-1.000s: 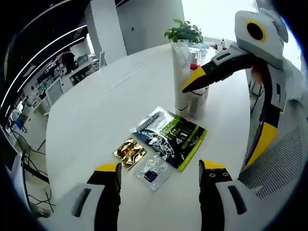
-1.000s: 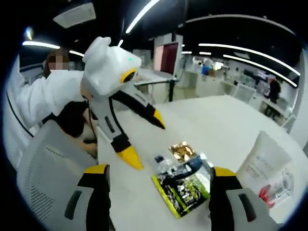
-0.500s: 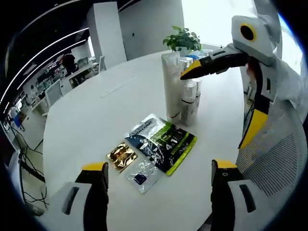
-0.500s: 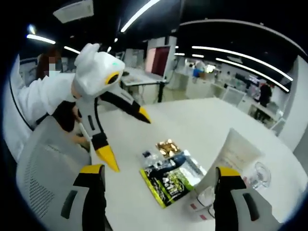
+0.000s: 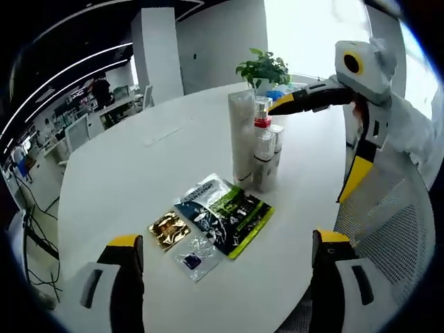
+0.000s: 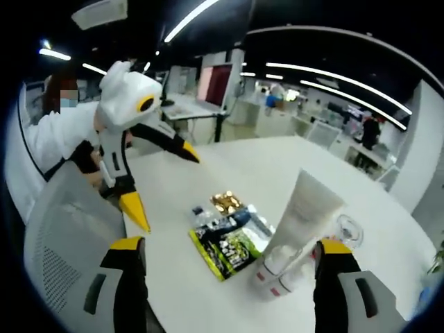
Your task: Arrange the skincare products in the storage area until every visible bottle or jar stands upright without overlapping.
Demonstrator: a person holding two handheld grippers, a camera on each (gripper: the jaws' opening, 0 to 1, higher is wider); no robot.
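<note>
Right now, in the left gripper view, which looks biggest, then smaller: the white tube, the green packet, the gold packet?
1. Green packet and white tube: too alike to rank, and the tube stands farther away.
2. Gold packet, clearly smallest.

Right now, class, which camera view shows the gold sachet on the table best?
The left gripper view: the gold sachet lies flat and unobstructed beside the green and black pouch. The right gripper view shows it smaller, farther off, beyond that pouch.
</note>
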